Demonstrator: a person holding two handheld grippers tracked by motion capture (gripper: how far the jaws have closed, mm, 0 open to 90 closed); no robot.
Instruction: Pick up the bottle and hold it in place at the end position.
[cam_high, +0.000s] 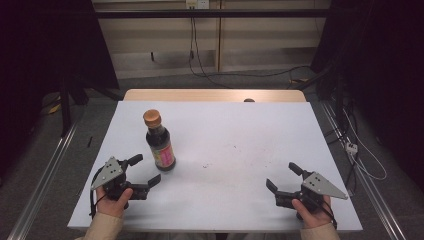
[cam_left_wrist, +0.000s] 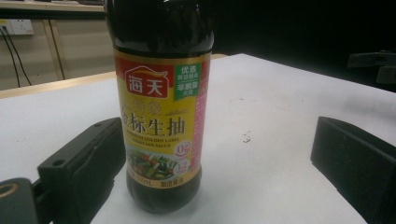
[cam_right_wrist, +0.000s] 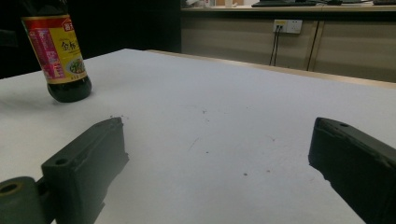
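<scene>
Bottle: the soy sauce bottle (cam_high: 160, 141) is standing upright on the white table (cam_high: 240, 150), left of centre, its orange cap (cam_high: 152, 117) screwed on top. In the left gripper view it is looming large (cam_left_wrist: 161, 116), dark sauce above and below a yellow and red label (cam_left_wrist: 159, 121) that is facing the camera.

Left gripper: the left gripper (cam_high: 144, 171) is sitting low over the near left part of the table, held in the person's left hand (cam_high: 114, 199), and it is pointing at the bottle. Its jaws are standing wide apart and released, gripping nothing. In the left gripper view the bottle is standing just ahead of the jaws, closer to the jaw at the left of that view, and whether that jaw is touching the glass I cannot tell.

Right gripper: the right gripper (cam_high: 283, 176) is resting near the front right edge, in the person's right hand (cam_high: 312, 212), well apart from the bottle. Its jaws too are spread open and released, with bare table between them.

Table: small dark specks (cam_high: 235, 149) are showing on the white surface near the centre.
</scene>
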